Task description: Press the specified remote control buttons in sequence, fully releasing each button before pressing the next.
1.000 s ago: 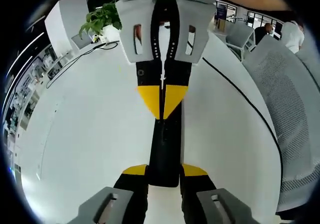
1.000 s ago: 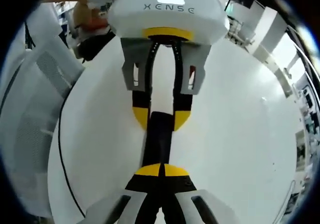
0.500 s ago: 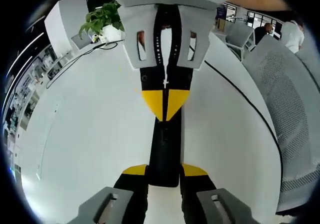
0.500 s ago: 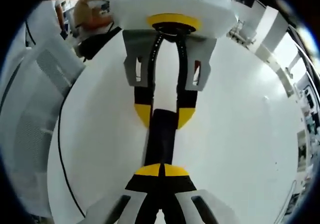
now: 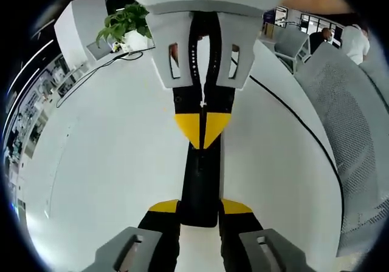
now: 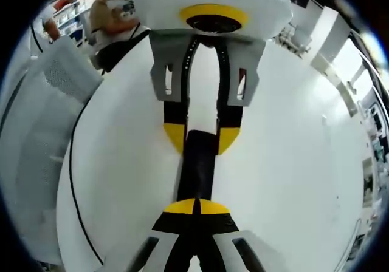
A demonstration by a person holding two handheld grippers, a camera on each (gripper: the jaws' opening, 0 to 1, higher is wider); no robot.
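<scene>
Remote control, a long black bar, lies on the white table between the 2 grippers, its length running from one to the other. In the left gripper view the near end of the remote sits between the 2 yellow-tipped jaws of the left gripper, which pinch it from both sides. In the right gripper view the same gripper comes in from the far side, its 2 jaws spread either side of the far end of the remote control.

The right gripper has its jaws pressed together, the 2 yellow tips meeting in one point that rests on the near end of the remote in its own view. In the left gripper view that gripper hangs down from the far side, its joined yellow tips touching the top face of the remote. Buttons are too dark to make out.

A black cable runs along the table's right edge in the left gripper view. Beyond it stands a grey mesh chair. A green potted plant stands at the far left of the table. People are in the far background on the right.
</scene>
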